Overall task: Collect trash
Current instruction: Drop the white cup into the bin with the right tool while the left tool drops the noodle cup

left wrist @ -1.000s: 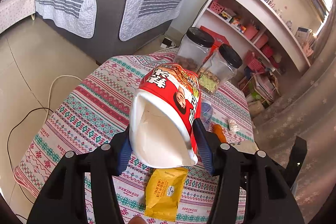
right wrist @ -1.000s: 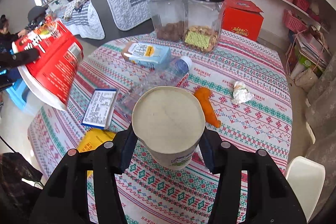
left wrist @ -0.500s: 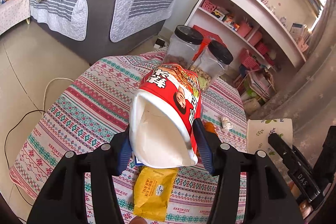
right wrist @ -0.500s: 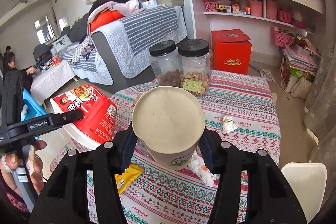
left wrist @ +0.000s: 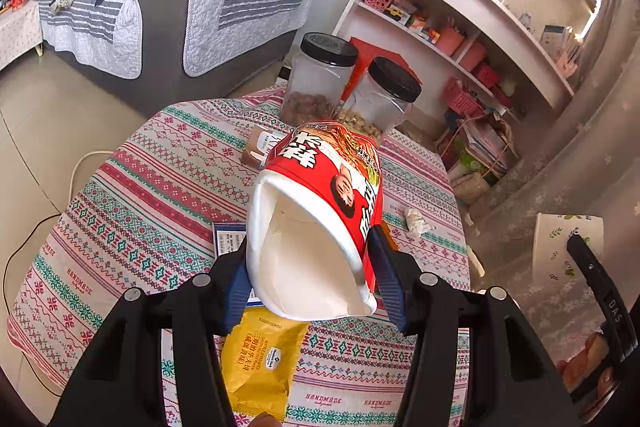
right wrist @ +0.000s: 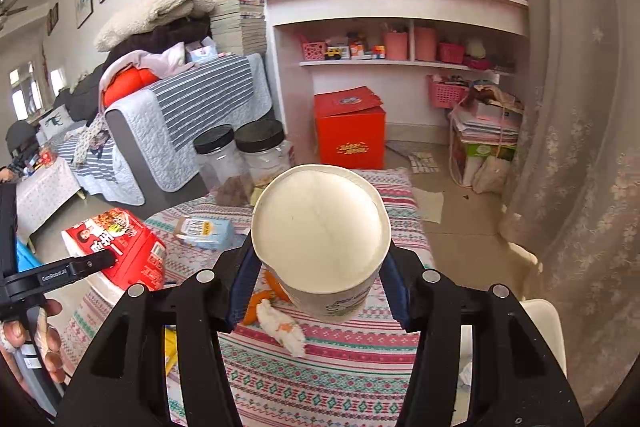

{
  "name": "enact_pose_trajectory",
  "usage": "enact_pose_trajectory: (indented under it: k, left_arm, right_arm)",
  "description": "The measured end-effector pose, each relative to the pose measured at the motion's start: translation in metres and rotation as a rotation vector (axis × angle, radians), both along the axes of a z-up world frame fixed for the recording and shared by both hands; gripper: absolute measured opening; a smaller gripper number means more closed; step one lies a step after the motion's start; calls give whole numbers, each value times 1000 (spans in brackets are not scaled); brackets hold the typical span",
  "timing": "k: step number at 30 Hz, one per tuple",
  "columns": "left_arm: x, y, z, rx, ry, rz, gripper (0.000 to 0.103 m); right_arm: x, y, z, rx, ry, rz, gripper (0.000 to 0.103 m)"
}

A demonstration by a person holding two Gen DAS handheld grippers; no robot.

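Above the worktop [left wrist: 132, 195], the left gripper [left wrist: 311, 279] has its fingers clamped on a squashed red noodle cup [left wrist: 320, 211], while the right gripper [right wrist: 320, 283] pinches a white paper cup [right wrist: 322, 239] over a yellow wrapper [left wrist: 260, 363] and crumpled tissue [right wrist: 282, 327].

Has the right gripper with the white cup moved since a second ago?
Yes. The right gripper, shut on the white cup, has risen and pulled back: the two jars, earlier large above the cup, now sit small and partly behind it.
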State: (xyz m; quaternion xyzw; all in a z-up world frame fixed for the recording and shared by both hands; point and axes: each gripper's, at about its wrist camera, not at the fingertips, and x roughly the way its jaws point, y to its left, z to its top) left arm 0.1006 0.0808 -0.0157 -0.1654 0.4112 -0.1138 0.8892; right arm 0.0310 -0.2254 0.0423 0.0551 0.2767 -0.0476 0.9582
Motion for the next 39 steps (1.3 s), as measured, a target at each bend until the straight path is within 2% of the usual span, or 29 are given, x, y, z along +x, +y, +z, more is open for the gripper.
enact_pose_trajectory:
  k: [6,12,15,16,17,19,23,27,31,39]
  left_arm:
    - [-1,-19,-3,14,1,-22,54]
    - [-3,-40,-3,22,-1,-58,54]
    - [-5,-56,0,25,-8,-84,54]
    - [-6,-61,2,25,-10,-93,54]
    - [-7,-67,3,25,-13,-104,54]
    - [-10,-81,6,24,-17,-128,54]
    - [-18,-114,10,19,-20,-183,54]
    - [-25,-155,13,10,-9,-255,54]
    - [-27,-198,13,-31,32,-316,55]
    - [-29,-284,29,-3,41,-477,56]
  right_arm:
    - [-18,-47,-3,-16,26,-213,52]
    - [-38,-91,-19,-29,121,-399,53]
    - [-51,-104,-27,-66,173,-449,54]
    - [-57,-109,-28,-72,174,-468,60]
    - [-62,-113,-27,-80,172,-488,80]
    - [-78,-121,-22,-102,123,-547,97]
    - [-100,-138,-6,-133,62,-590,96]
    - [-116,-154,6,-100,20,-617,96]
    - [-130,-163,13,-86,-14,-640,96]
    - [-157,-170,30,-16,-115,-676,96]
